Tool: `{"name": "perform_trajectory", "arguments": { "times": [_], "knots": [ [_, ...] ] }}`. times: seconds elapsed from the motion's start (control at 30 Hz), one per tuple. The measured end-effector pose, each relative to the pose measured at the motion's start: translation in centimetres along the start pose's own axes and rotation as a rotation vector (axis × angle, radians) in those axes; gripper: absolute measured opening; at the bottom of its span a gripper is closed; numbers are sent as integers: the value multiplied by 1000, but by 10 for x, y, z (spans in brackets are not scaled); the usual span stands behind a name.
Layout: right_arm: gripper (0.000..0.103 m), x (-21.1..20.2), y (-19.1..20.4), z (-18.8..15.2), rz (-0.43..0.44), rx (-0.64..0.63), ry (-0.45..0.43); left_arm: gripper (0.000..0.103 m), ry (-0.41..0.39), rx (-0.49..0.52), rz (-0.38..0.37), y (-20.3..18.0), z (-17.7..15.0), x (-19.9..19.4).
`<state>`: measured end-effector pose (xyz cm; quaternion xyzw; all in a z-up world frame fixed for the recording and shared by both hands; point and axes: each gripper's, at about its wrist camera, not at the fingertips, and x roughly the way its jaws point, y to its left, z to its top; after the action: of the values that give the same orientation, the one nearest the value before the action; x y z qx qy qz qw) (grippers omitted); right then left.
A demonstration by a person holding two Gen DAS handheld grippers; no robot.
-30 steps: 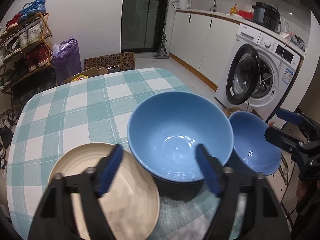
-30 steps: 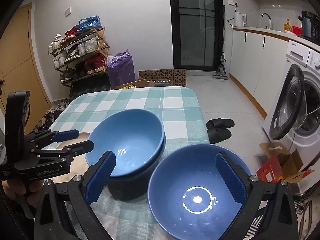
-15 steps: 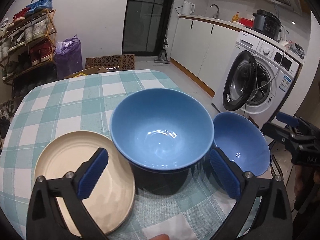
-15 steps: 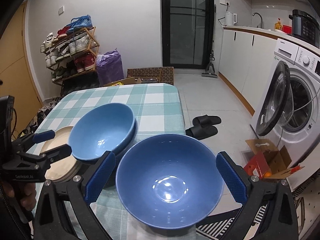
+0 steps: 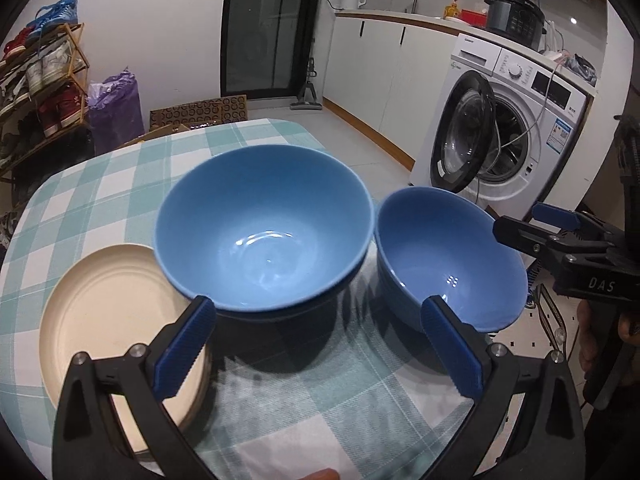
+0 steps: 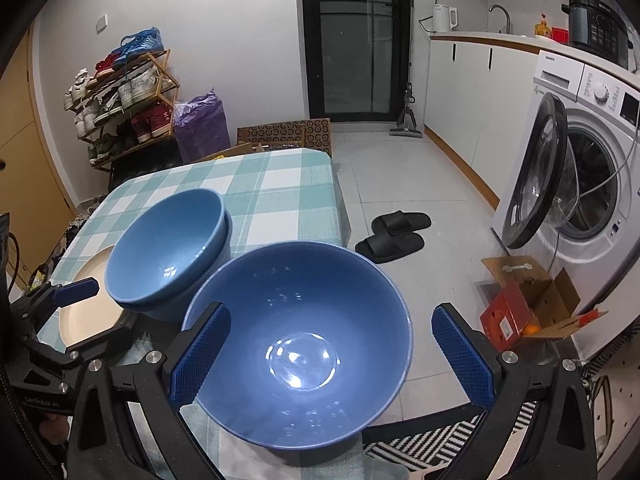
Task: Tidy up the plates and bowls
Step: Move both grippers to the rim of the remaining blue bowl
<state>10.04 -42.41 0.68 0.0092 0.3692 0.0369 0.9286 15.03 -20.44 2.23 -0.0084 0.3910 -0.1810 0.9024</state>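
Two stacked blue bowls (image 5: 264, 232) (image 6: 168, 256) stand on the checked table (image 5: 100, 184) (image 6: 272, 184). A cream plate (image 5: 108, 320) (image 6: 88, 312) lies left of them. A single blue bowl (image 5: 448, 256) (image 6: 300, 320) sits to their right, by the table's edge. My left gripper (image 5: 318, 344) is open wide just short of the stack, with nothing between its pads. My right gripper (image 6: 330, 352) is open too. The single bowl lies between its fingers, and the right pad stands clear of the rim.
A washing machine (image 5: 500, 140) (image 6: 580, 184) with its door open stands to the right. Black slippers (image 6: 394, 232) and an open cardboard box (image 6: 528, 308) lie on the floor beside the table. A shoe rack (image 6: 120, 108) and a purple bag (image 6: 200, 128) are beyond the table.
My left jaws have spread wider and drawn back from the stacked bowls. My right gripper has also pulled back, and the single bowl now lies nearer the stack.
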Motion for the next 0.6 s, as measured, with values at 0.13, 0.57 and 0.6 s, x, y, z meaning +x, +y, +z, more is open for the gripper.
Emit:
{"name": "perform_trajectory", "arguments": {
  "times": [0.13, 0.57, 0.6],
  "knots": [
    [102, 3, -9, -4, 3, 16, 11, 103, 20, 3, -6, -8, 0, 5],
    [102, 15, -31, -16, 7, 58, 31, 89, 1, 32, -74, -23, -3, -5],
    [102, 16, -32, -17, 10, 63, 35, 86, -1, 44, -73, -26, -4, -5]
  ]
}}
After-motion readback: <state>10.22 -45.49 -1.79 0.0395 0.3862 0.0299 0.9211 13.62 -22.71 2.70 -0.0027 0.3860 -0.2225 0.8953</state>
